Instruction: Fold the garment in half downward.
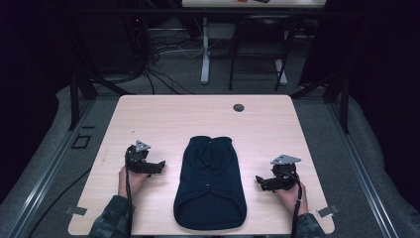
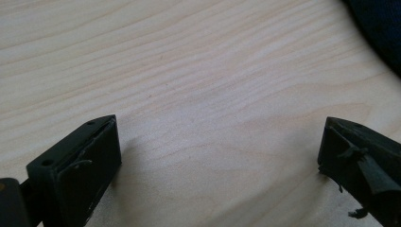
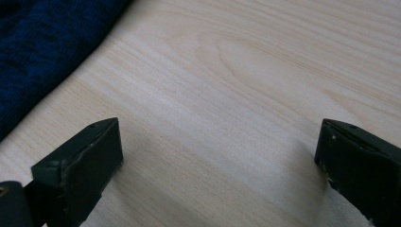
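A dark navy knitted garment (image 1: pixel 210 181) lies flat in the middle of the light wooden table (image 1: pixel 168 116), its wider end toward the front edge. My left gripper (image 1: pixel 157 167) rests low over the table just left of the garment, jaws open with bare wood between them (image 2: pixel 220 142). A corner of the garment (image 2: pixel 378 23) shows at the top right of the left gripper view. My right gripper (image 1: pixel 259 181) sits to the right of the garment, also open over bare wood (image 3: pixel 220 151). The blue knit (image 3: pixel 42 42) fills the upper left of the right gripper view.
A round cable hole (image 1: pixel 238 107) sits near the table's far edge. Behind the table stand desk legs (image 1: pixel 205 54), a dark chair frame (image 1: pixel 257 49) and loose cables (image 1: pixel 158 64) on the floor. Metal rails (image 1: pixel 49 163) run along both sides.
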Motion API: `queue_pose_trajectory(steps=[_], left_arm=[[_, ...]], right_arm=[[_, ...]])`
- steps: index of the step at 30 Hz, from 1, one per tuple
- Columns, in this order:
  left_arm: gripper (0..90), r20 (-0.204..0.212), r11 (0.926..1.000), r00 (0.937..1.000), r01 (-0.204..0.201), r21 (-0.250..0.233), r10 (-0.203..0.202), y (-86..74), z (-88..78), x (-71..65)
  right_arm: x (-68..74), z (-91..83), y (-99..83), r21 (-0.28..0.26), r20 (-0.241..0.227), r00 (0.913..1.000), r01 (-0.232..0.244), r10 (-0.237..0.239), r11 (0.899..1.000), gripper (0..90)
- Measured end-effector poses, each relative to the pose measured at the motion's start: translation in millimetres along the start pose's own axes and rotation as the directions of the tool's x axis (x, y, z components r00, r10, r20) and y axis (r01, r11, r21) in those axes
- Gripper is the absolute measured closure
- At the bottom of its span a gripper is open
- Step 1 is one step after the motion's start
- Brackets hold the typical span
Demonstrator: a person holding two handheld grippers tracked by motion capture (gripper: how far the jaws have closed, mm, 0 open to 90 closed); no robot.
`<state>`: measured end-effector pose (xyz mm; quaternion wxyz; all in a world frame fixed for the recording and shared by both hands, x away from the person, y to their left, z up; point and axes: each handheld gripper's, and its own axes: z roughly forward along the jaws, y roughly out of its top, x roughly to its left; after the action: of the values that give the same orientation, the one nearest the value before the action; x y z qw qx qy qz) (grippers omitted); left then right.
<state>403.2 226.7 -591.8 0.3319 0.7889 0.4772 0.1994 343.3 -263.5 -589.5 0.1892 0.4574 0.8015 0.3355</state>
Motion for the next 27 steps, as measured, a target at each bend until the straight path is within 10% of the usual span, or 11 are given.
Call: queue_pose_trajectory(steps=[27], left_arm=[[0.4, 0.013, 0.9998, 0.9997, -0.019, -0.005, 0.019, 2.5, 2.7, 2.8]], right_arm=[[1.8, -1.2, -1.0, -0.007, 0.004, 1.0, -0.001, 0.001, 1.0, 3.3]])
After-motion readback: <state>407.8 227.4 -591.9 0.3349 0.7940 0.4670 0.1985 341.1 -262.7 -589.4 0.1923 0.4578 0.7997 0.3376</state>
